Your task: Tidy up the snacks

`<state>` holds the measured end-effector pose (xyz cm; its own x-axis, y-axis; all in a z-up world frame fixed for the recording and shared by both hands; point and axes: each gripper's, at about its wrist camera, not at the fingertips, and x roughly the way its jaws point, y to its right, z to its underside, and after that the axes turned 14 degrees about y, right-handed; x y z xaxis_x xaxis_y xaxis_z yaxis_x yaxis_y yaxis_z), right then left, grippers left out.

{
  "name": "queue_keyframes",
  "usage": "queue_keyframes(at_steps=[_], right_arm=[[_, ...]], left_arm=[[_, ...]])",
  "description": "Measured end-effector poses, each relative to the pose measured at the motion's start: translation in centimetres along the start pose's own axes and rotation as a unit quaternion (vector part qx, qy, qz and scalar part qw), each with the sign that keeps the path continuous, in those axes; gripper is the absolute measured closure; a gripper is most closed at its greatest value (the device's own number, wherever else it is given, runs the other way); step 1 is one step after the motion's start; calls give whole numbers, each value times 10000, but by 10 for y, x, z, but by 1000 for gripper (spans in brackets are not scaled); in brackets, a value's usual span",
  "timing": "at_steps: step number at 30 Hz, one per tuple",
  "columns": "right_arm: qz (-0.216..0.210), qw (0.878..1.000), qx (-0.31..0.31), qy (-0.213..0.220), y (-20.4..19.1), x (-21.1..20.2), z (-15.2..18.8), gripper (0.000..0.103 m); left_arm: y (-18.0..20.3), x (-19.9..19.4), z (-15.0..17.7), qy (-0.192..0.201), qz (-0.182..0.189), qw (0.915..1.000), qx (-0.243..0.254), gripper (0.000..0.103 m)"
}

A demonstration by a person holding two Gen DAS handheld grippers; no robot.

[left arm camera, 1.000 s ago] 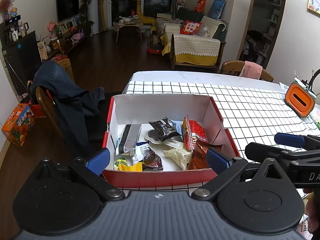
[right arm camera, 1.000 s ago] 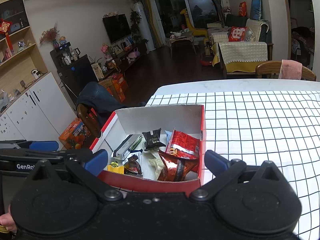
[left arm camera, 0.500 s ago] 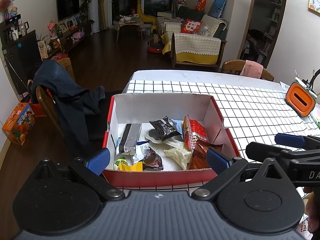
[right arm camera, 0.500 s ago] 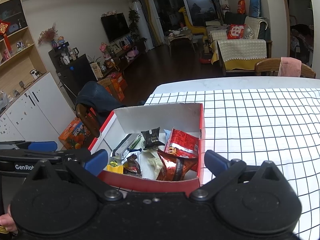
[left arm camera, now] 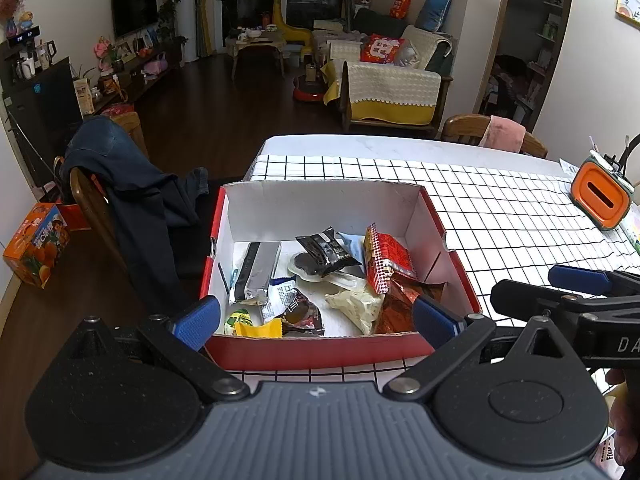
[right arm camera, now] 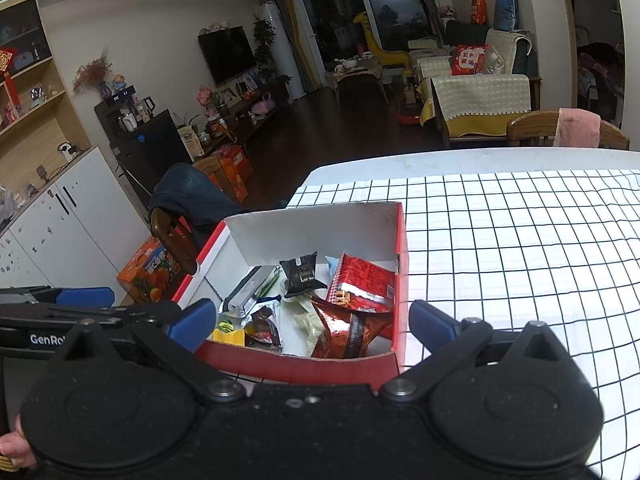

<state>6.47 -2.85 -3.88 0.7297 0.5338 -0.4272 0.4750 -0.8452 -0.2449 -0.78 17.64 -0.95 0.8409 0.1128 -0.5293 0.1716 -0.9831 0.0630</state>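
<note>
A red cardboard box with a white inside stands near the table's left corner and holds several snack packets. Among them are a silver bar, a black packet, a red packet and a yellow candy. My left gripper hovers open just in front of the box's near wall, nothing between its fingers. My right gripper is open too, in front of the same box, with the red packet beyond it. The right gripper shows at the right of the left wrist view.
The table wears a white cloth with a black grid. An orange holder stands at the table's right edge. A chair draped with a dark jacket stands left of the table, an orange carton on the floor beside it.
Both views have drifted slightly, with the box sitting a little higher in the right wrist view. The snacks and the box have not moved, and both grippers stay open.
</note>
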Motion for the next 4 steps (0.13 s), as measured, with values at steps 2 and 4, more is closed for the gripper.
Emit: queue_keyframes(at_steps=[2,4], right_arm=[[5,10000,14,-5,1,0,0,0],[10,10000,31,-7,2,0,0,0]], left_arm=[[1,1,0,-11,6,10000,-6,0],[2,1,0,-22,3,10000,-6,0]])
